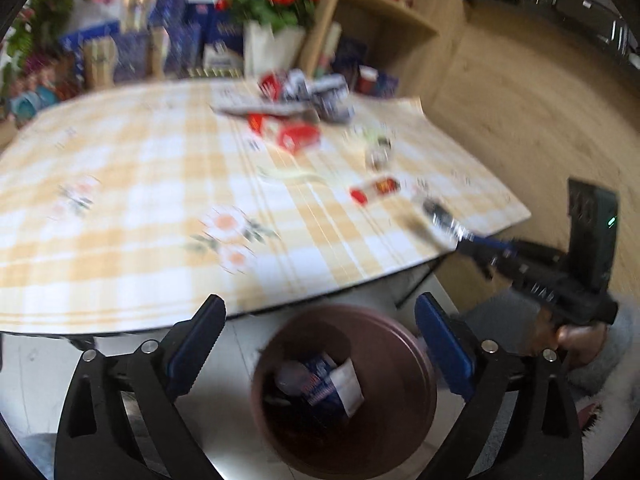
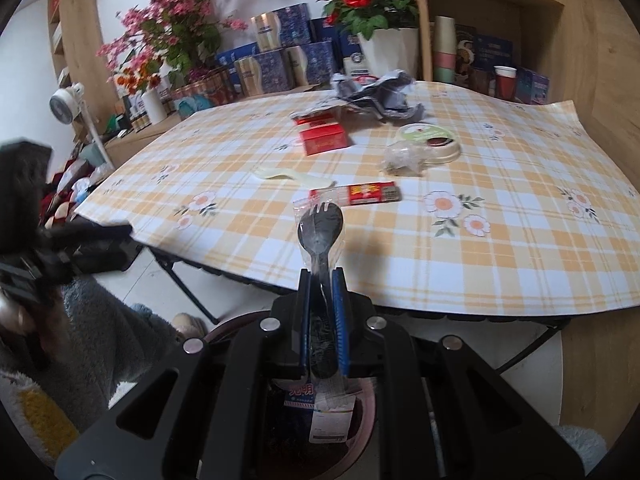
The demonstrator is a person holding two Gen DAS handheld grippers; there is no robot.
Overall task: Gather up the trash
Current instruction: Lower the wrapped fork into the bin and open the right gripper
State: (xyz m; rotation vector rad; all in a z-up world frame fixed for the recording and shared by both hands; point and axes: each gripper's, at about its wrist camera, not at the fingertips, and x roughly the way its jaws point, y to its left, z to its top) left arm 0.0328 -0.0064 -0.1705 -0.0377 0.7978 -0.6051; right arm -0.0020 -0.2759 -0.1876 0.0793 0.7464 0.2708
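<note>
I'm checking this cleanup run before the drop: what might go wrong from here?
The right gripper pinches the wrapped black spork only by its handle end, so it may swing or slip out early. The brown bin sits partly under the table edge, so a release too far forward may miss. The left gripper hangs open above the bin, crowding the drop.
</note>
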